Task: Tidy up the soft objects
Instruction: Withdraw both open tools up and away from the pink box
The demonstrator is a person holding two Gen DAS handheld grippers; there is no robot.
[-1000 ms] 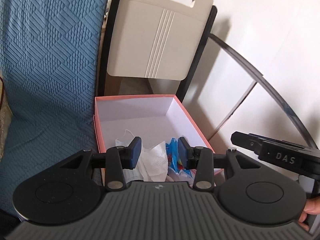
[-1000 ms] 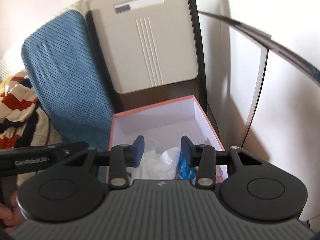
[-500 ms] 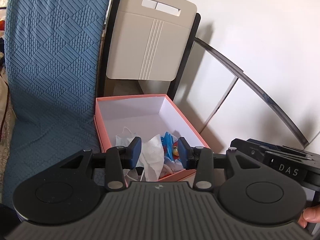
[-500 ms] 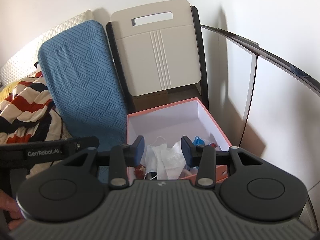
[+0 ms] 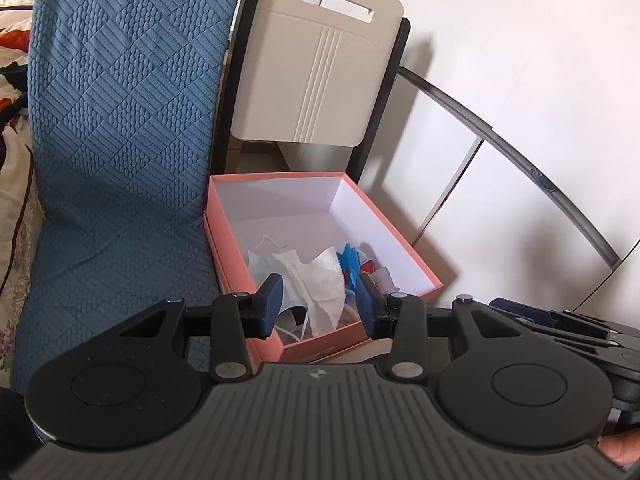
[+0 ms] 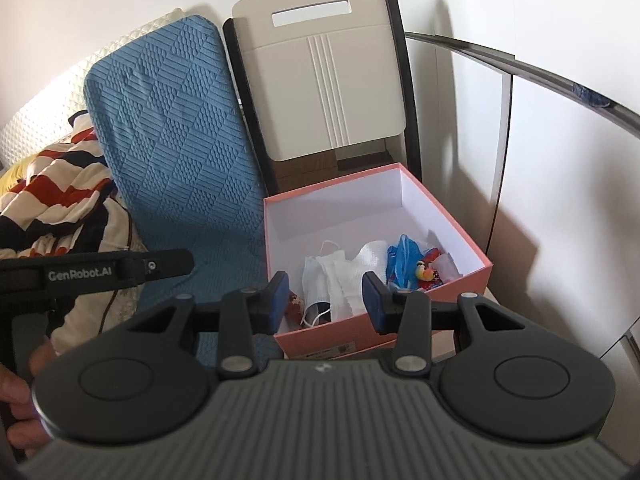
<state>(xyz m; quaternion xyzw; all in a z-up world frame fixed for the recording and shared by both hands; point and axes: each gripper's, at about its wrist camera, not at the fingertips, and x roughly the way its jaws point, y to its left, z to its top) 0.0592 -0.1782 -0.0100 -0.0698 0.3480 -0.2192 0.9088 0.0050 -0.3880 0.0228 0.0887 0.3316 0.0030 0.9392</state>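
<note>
Beside the blue cushion, the pink box sits on the floor in front of a folded chair, and the soft things lie inside it: masks, a white tissue, a blue glove and a small toy, all bunched toward the near wall. The left gripper and the right gripper both hang short of the box, jaws parted with nothing between them.

The pile is loose and tangled, so a reach for one piece could drag a mask loop or the tissue along and spill it over the rim. The light box could also slide if a finger catches its wall.

Compared with a second ago, both grippers have pulled back: the box looks farther off and its near wall now shows. The jaws have not changed width.
</note>
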